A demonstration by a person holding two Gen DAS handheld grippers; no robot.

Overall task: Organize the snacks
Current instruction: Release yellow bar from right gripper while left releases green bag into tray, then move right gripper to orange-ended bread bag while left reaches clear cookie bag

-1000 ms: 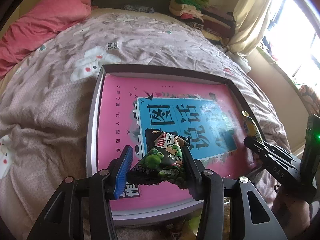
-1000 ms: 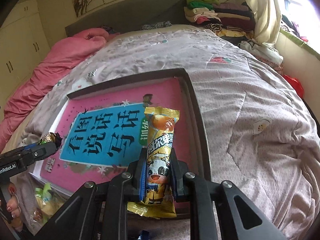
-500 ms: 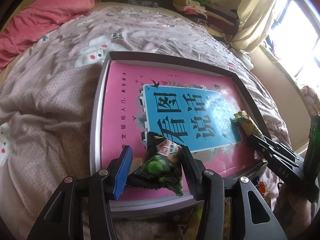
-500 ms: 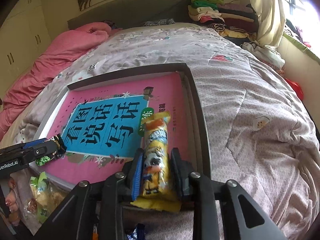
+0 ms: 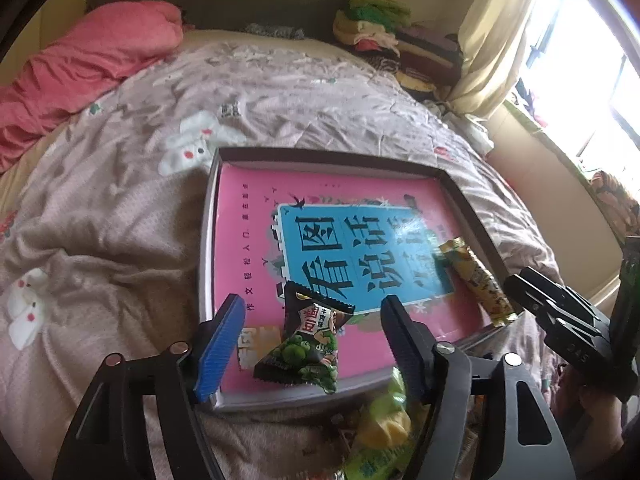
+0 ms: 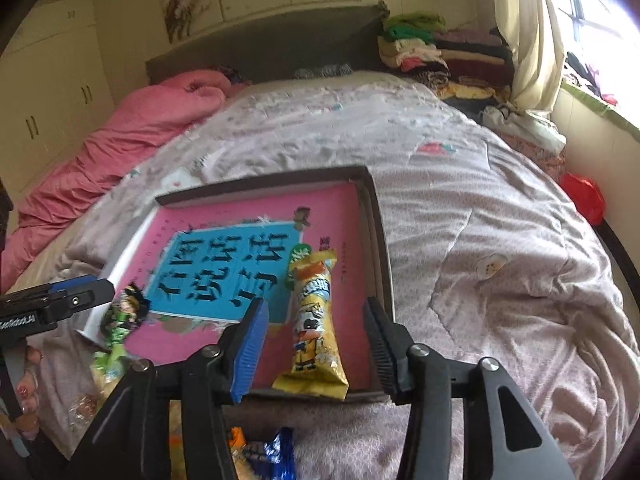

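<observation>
On the bed, a shallow tray lined with a pink-and-blue book cover takes the snacks. At its near left, the left gripper is opening, its pads clear of the dark green pea packet, which lies between them on the tray's near edge. To finish this release well, I would let both pairs of jaws spread fully, then draw straight back and up so no pad drags a wrapper off the rim. Farther right, the right gripper is opening too, with the yellow snack stick lying free between its jaws along the tray's right side. Counted: two snacks in the tray, one tray, two grippers; more loose wrappers sit off the near edge, at least three, though blur hides the exact number.
</observation>
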